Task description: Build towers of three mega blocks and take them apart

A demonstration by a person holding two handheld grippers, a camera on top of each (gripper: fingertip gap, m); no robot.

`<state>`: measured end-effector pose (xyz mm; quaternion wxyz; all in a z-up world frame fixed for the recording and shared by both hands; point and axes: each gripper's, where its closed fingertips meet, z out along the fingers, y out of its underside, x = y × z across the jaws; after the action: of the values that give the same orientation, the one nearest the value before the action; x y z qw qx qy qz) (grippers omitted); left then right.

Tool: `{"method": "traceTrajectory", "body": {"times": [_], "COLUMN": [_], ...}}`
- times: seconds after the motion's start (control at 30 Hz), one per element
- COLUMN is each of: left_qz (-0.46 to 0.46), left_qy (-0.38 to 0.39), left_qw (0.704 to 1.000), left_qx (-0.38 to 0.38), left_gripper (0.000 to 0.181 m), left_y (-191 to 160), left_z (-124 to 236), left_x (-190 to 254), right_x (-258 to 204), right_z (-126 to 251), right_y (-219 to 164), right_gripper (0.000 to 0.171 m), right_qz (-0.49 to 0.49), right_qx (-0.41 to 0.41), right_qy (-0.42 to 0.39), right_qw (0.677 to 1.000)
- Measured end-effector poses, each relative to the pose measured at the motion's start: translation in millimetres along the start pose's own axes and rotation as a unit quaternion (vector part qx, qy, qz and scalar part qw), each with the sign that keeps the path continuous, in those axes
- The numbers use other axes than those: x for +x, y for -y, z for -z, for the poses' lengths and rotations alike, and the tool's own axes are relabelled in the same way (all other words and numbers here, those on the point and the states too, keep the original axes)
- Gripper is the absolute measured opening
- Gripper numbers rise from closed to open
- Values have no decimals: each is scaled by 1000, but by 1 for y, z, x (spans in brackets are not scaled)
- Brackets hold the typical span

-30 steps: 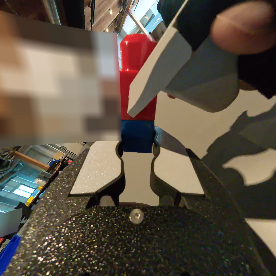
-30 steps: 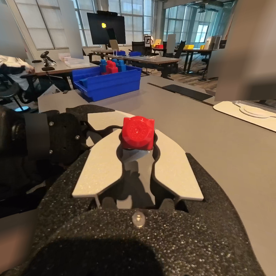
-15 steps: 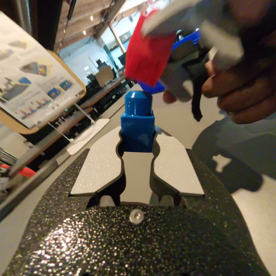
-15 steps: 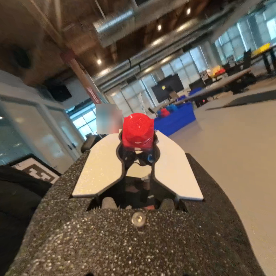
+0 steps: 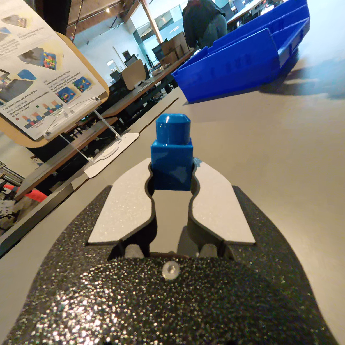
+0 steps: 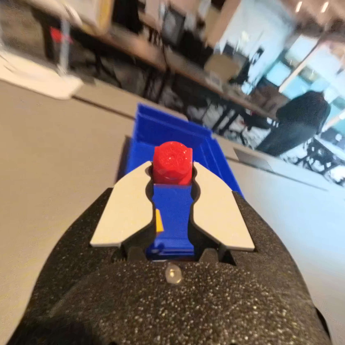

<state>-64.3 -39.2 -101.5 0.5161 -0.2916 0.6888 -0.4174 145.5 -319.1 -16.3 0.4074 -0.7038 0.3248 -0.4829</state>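
My left gripper [image 5: 172,172] is shut on a blue mega block [image 5: 171,158], held upright with its stud on top, low over the grey table [image 5: 261,158]. My right gripper [image 6: 172,173] is shut on a red mega block [image 6: 172,164], seen stud-end on. It hangs over a blue bin [image 6: 173,205], which fills the gap between its fingers. The right wrist view is motion-blurred. The blue bin also shows in the left wrist view [image 5: 242,65] at the far right of the table.
An instruction sheet on a clear stand [image 5: 43,74] is at the left, with a white base plate [image 5: 112,153] on the table. A person in dark clothes [image 6: 298,123] stands beyond the table by other desks. A yellow piece [image 6: 159,221] lies in the bin. One gripper's finger ends stand about 35 cm off the other's.
The red block came off the blue block. My right gripper carried it away to above the blue bin and left the left wrist view. My left gripper kept the blue block.
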Motion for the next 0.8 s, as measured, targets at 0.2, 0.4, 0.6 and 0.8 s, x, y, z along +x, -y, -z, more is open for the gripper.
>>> {"method": "traceTrajectory", "body": {"times": [0.2, 0.4, 0.6, 0.8], "left_qz": [17, 8, 5, -30], "left_qy": [9, 3, 5, 23], "left_qw": [1000, 1000, 1000, 999], "left_qx": [2, -3, 4, 34], "left_gripper": [35, 35, 35, 35], "left_y": [-1, -1, 1, 14], "left_z": [1, -1, 1, 5], "left_x": [-6, -2, -2, -2], "right_x": [26, 32, 0, -141], "right_z": [-72, -57, 14, 111], "right_y": [-79, -60, -11, 70], "right_gripper": [37, 54, 53, 54], "right_qz": [-31, -85, -90, -10], "right_qx": [-149, -56, 117, 176], "right_qy": [47, 27, 62, 340], "right_qw": [987, 994, 987, 924]}}
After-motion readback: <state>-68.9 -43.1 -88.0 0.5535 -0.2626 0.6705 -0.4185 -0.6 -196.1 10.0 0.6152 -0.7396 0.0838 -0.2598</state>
